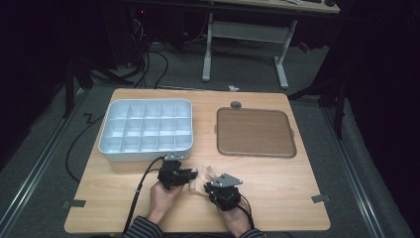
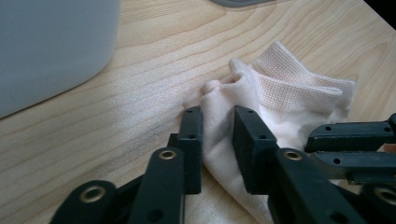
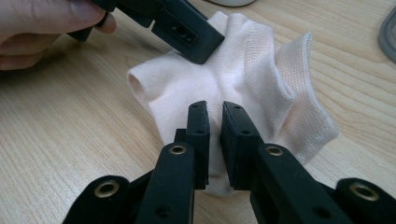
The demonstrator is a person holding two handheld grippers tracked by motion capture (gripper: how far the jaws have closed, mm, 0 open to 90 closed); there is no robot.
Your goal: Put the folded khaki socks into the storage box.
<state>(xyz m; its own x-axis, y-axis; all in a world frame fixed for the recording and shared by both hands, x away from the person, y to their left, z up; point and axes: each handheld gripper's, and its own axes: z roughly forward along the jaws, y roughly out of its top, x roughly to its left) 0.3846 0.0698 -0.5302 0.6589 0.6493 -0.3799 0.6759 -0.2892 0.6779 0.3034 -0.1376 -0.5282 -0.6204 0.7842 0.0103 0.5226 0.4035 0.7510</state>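
Note:
A pale cream sock (image 1: 202, 177) lies crumpled on the wooden table near its front edge, between my two grippers. In the left gripper view my left gripper (image 2: 217, 126) has its jaws closed on a fold at the sock's (image 2: 289, 88) smooth end. The ribbed cuff stands up beyond it. My right gripper (image 3: 215, 121) pinches the sock (image 3: 243, 60) at its near edge, jaws almost together on the cloth. In the high view the left gripper (image 1: 192, 174) comes from the left and the right gripper (image 1: 212, 184) from the front right, each held in a hand.
A white tray (image 1: 119, 148) with several compartments, all bare, sits at the back left. A flat brown tray (image 1: 255, 133) sits at the back right, with a small grey disc (image 1: 236, 104) behind it. Tape marks (image 1: 74, 203) sit near the front corners.

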